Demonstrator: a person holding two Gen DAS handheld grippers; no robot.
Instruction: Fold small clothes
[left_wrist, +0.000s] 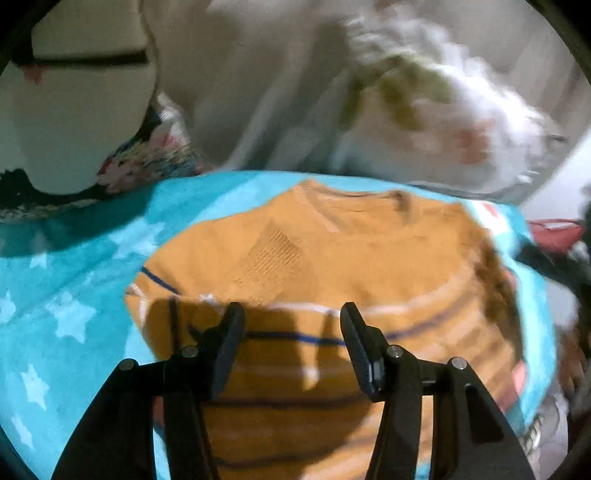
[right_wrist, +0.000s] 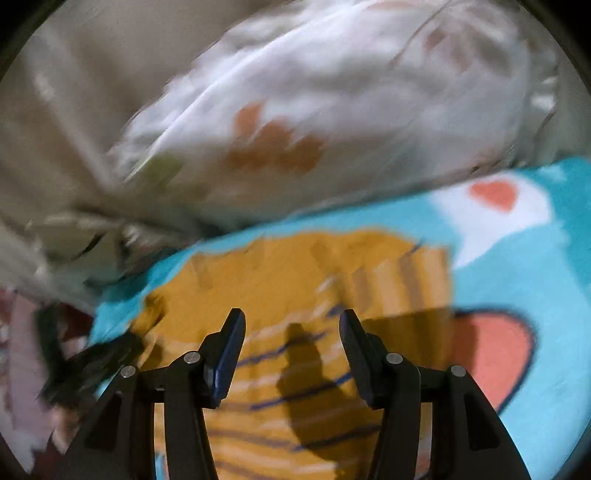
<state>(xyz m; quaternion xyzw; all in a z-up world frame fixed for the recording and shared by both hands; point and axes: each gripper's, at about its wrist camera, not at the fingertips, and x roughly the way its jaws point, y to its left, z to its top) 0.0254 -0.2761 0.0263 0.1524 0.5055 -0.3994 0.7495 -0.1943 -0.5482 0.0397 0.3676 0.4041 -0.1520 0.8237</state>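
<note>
A small mustard-orange shirt (left_wrist: 332, 258) with white and navy stripes lies on a turquoise star-print blanket (left_wrist: 66, 295), neckline at the far side. My left gripper (left_wrist: 291, 312) is open and empty, hovering over the shirt's striped lower part. In the right wrist view the same shirt (right_wrist: 280, 280) lies on the blanket (right_wrist: 517, 280), partly folded with a striped flap on the right. My right gripper (right_wrist: 291, 317) is open and empty above the striped part. Both views are motion-blurred.
A white pillow with orange and green print (right_wrist: 314, 110) lies just beyond the blanket and also shows in the left wrist view (left_wrist: 443, 110). Beige bedding (left_wrist: 240, 92) is behind it. A dark floral cloth (left_wrist: 147, 158) lies at far left. Dark and red items (right_wrist: 66, 350) sit at left.
</note>
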